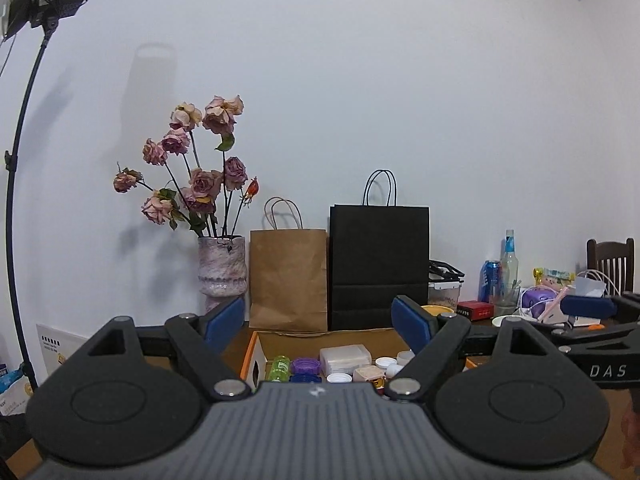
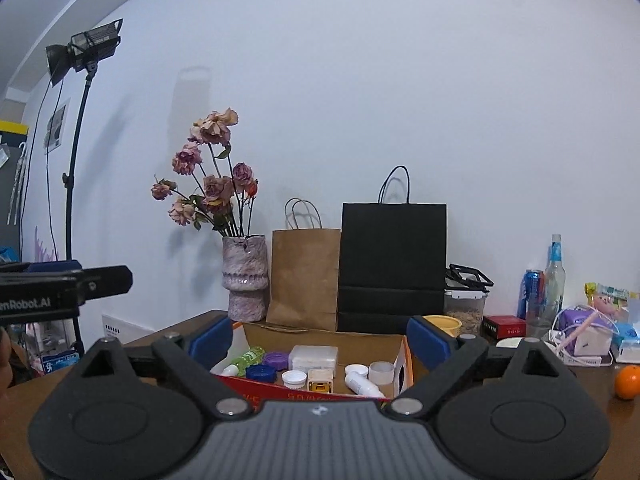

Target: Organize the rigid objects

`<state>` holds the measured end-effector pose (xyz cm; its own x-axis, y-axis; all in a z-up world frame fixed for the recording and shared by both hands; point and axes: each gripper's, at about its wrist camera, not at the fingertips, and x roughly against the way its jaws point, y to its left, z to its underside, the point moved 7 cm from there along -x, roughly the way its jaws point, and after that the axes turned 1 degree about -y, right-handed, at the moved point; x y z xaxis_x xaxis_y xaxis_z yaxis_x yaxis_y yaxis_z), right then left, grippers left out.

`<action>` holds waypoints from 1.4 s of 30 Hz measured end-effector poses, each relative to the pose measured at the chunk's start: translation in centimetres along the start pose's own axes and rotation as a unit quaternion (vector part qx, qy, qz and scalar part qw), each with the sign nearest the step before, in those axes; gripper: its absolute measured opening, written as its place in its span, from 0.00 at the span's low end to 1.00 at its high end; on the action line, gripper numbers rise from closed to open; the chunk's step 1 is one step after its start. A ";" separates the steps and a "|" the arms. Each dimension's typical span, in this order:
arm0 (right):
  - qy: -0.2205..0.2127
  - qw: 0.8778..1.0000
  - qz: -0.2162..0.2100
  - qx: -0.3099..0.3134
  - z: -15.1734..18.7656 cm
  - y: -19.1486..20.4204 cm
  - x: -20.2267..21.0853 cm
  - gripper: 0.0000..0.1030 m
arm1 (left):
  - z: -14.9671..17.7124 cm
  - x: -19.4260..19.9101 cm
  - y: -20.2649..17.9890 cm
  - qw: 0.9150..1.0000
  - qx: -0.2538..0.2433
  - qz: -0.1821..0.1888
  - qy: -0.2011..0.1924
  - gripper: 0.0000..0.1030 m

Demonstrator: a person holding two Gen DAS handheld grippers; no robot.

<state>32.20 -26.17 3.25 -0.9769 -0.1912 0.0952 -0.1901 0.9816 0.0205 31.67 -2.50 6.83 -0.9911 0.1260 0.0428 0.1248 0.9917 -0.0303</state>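
While both the left hand-held gripper (image 1: 320,328) and the right hand-held gripper (image 2: 320,338) stand open and empty, the small bottles and lids (image 2: 296,378) lie unsorted inside the cardboard box (image 2: 320,334) on the bench (image 2: 592,404), so the organizing seems hardly begun.

Both views evenly lit, moderately bright, slightly cool cast on the white wall (image 1: 360,100). Studio lamp (image 1: 48,4) on a stand at upper left, seen side-on; no visible glare from it. Soft shadows of the dried roses (image 1: 200,164) and paper bags fall leftward and upward on the wall, so light comes from the right front. Faint tall shadow above the flowers. Strong fisheye bending: lamp stand (image 2: 76,184) curves, dark vignette in corners. Centre is sharp; gripper housings at the bottom edge slightly soft. Small highlights on metal pivot pins. No motion blur.
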 end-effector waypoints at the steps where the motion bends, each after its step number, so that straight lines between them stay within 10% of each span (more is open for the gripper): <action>1: 0.001 1.000 0.000 -0.003 0.2 0.0 0.5 0.91 | 0.0 0.5 -0.1 1.000 0.000 0.000 -0.002 0.81; 27: 0.036 0.999 -0.028 -0.014 6.4 4.5 20.9 1.00 | 4.3 19.4 -3.3 0.998 -0.018 -0.026 0.047 1.00; 42: 0.027 0.999 -0.016 -0.015 6.0 5.3 23.6 1.00 | 3.5 22.7 -4.8 0.999 -0.017 -0.013 0.040 1.00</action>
<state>7.57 -25.43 -0.35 -0.9637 -0.2228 0.1472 -0.2170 0.9747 0.0545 8.40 -4.53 4.42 -0.9873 0.1014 0.1224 0.1028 0.9947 0.0052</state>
